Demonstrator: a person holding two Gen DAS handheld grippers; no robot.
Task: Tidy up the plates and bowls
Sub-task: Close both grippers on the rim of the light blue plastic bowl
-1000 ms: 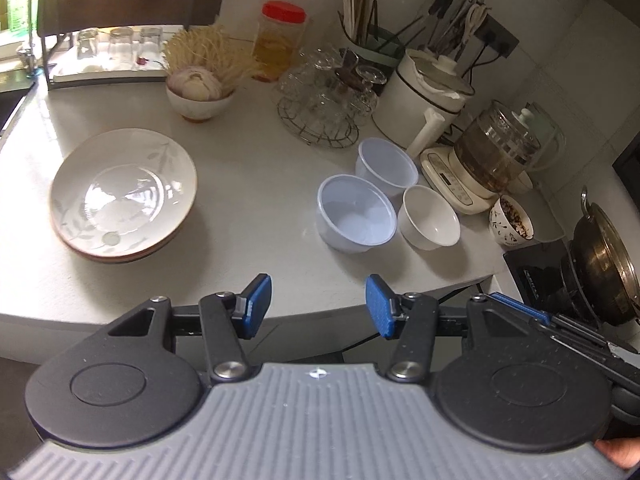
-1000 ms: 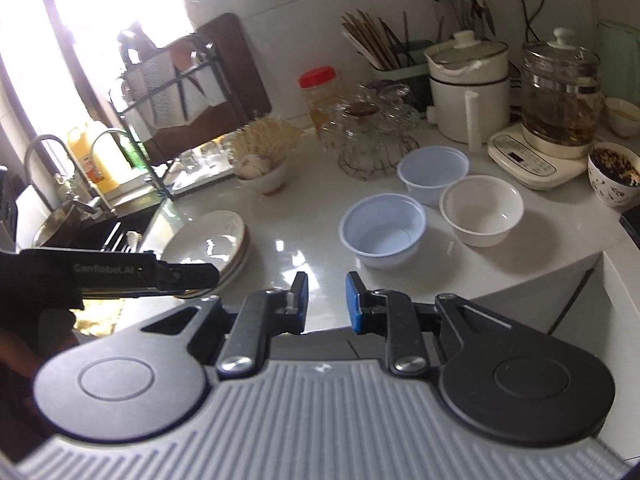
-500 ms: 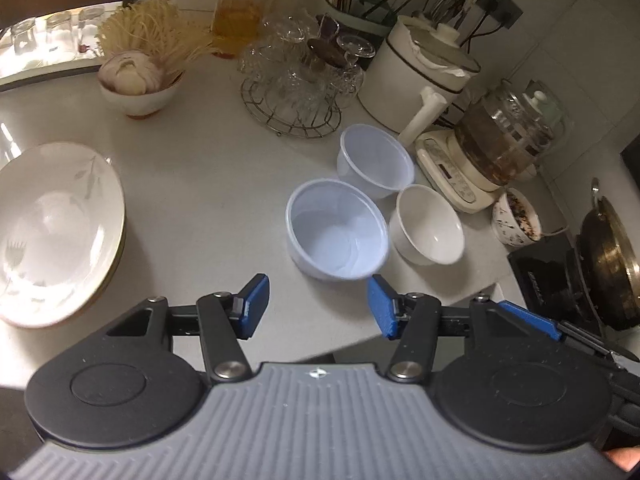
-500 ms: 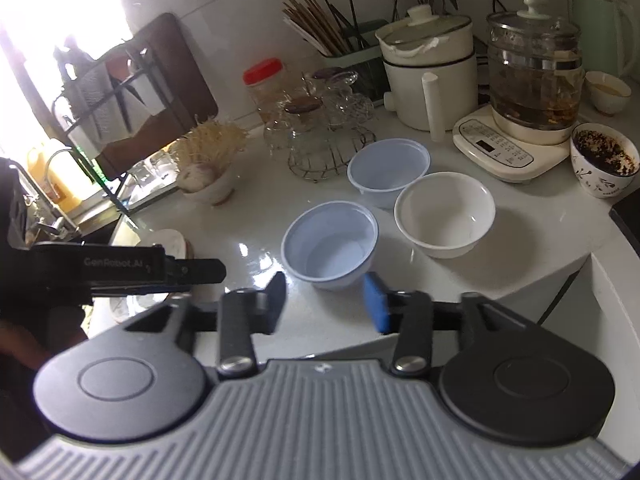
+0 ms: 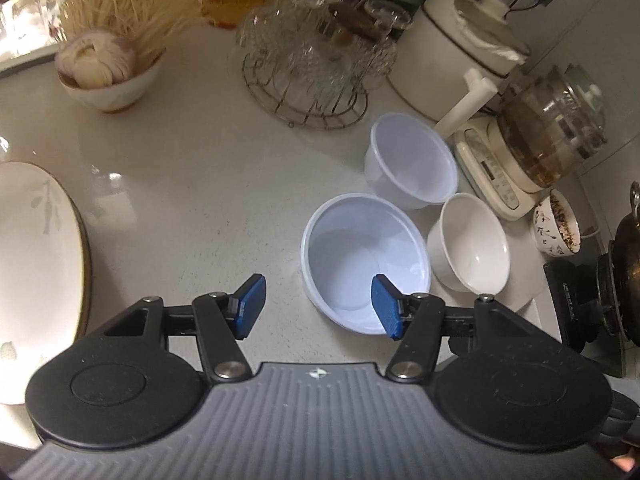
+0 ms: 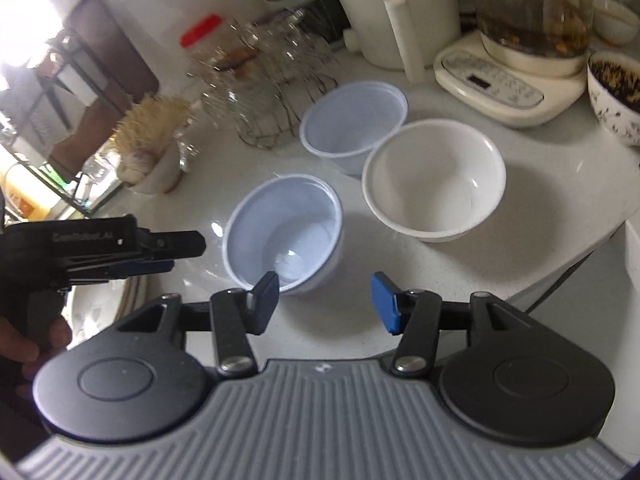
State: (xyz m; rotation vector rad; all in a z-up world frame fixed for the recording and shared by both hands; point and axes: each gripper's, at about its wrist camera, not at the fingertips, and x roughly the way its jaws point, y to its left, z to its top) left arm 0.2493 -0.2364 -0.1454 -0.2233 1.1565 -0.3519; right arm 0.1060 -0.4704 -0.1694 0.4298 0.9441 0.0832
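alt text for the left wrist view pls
The open left gripper hovers over a white counter, its right finger above the nearest pale blue bowl. A second blue bowl and white bowl sit behind; a plate lies left.

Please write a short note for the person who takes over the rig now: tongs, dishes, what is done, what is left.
Left tongs: open, empty, jaws just widened, at the near blue bowl.
Right tongs: open, empty, jaws just opened, also near that bowl.
Second blue bowl and white bowl stand beside it, unstacked.
Plates are stacked at the left.
Done: no bowl nested yet.
Left: probably stack the three bowls.
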